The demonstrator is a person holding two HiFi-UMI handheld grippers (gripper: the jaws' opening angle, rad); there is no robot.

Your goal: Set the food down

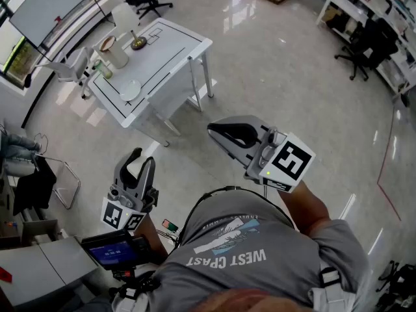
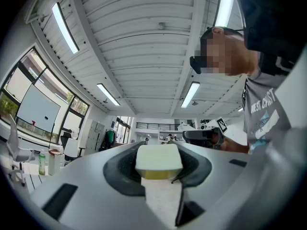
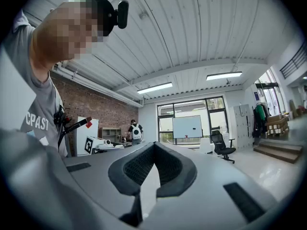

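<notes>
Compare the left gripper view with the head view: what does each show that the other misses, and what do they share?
Left gripper view only: a pale block, white over yellow, pinched between the jaws of the left claw, with ceiling lights overhead. Head view only: the white table bearing a plate, and the glossy floor. Both: the left claw itself, the right claw with its jaws together, and the person's grey T-shirt.
</notes>
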